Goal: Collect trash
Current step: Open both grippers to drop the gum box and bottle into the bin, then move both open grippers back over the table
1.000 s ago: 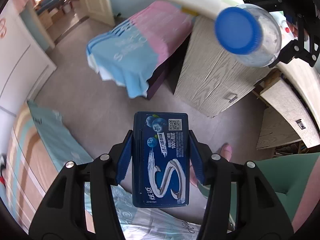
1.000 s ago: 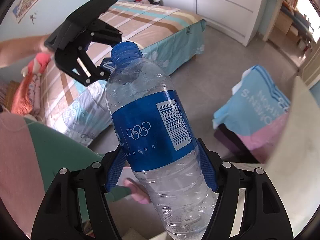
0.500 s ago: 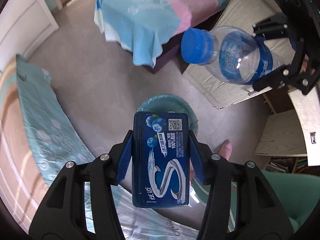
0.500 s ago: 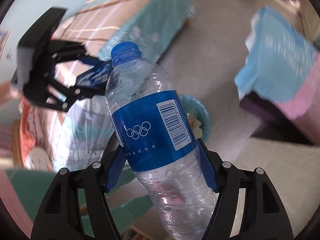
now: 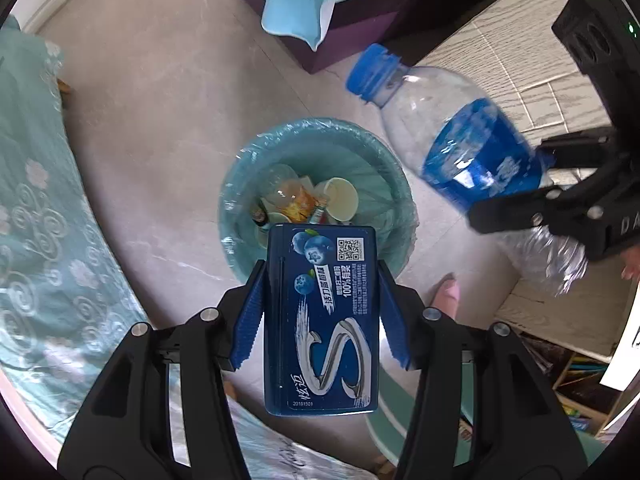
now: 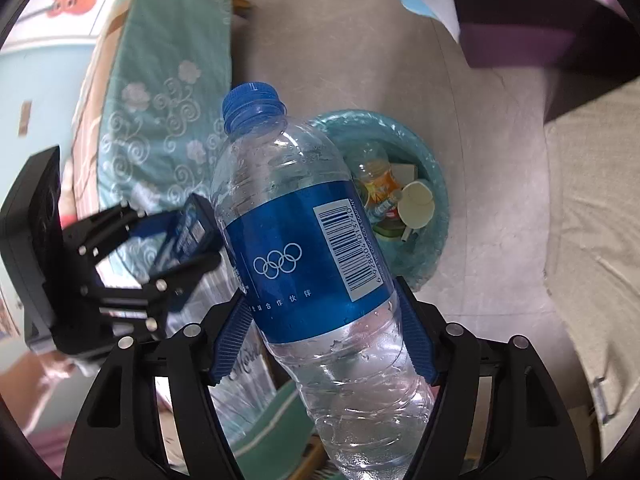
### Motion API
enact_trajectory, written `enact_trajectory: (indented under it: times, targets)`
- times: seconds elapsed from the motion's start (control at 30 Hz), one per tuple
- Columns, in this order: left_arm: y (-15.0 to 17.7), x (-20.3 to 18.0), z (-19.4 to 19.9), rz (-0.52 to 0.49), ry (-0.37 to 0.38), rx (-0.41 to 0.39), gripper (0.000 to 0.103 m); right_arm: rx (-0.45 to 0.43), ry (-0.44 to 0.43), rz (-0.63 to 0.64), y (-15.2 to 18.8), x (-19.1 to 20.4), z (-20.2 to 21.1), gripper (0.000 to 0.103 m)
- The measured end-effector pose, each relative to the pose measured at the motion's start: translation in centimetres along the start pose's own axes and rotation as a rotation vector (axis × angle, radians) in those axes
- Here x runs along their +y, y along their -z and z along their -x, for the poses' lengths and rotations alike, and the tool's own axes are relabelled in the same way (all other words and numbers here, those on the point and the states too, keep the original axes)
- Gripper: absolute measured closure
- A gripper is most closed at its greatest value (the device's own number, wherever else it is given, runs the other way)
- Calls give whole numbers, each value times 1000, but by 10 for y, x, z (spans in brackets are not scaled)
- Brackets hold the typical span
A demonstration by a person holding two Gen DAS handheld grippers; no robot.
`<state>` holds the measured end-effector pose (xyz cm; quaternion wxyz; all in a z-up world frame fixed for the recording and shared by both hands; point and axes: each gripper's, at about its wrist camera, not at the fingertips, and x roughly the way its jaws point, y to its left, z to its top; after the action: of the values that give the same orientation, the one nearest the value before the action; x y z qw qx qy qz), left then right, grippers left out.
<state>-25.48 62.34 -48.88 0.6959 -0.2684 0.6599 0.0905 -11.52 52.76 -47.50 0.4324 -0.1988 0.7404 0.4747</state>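
My left gripper (image 5: 320,312) is shut on a dark blue gum box (image 5: 322,320) and holds it in the air over the near rim of a teal-lined trash bin (image 5: 362,140) on the floor. The bin holds a bottle, a paper cup and wrappers. My right gripper (image 6: 324,328) is shut on a clear plastic bottle (image 6: 308,248) with a blue cap and blue label. In the left wrist view the bottle (image 5: 472,160) hangs to the right of the bin. In the right wrist view the bin (image 6: 432,168) lies behind the bottle, and the left gripper (image 6: 176,248) with the gum box (image 6: 188,232) is at the left.
A bed with a teal patterned cover (image 5: 44,216) runs along the left. A dark stool draped with a blue and pink cloth (image 5: 312,4) stands beyond the bin. A wood-grain cabinet (image 5: 520,52) is at the right. A foot in a pink slipper (image 5: 446,292) is near the bin.
Both grippers have tilted down and moved toward the trash bin, which now sits larger and nearer the middle of both views. Both still hold their items.
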Motion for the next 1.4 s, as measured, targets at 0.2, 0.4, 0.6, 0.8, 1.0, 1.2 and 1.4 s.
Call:
enact_trajectory:
  times: [0.2,0.4,0.6,0.8,1.0,1.2,1.4]
  targets:
    - [0,-5,-9,-47,-63,-3,21,-18,-39,9,-9,3,-3,18]
    - [4,-2,0,-64,-68,-10,21,-26,-15,52,-10,3,12,18]
    - [7,0,10,-51,-46,-25,20,-50,-8,55,-2,-3,32,18]
    - [10,-6,16,-67,-57,-27,20,-61,-11,38,7,-4,42,18]
    - [18,-18,46,-127,-101,-68,16,-114,-23,33,23,12,72,18]
    - [27,-26,92,-184,-133,-100,12,-241,-44,71,50,43,127,18]
    - [29,-39,151,-206,-139,-142,10,-353,-32,169,97,80,195,17]
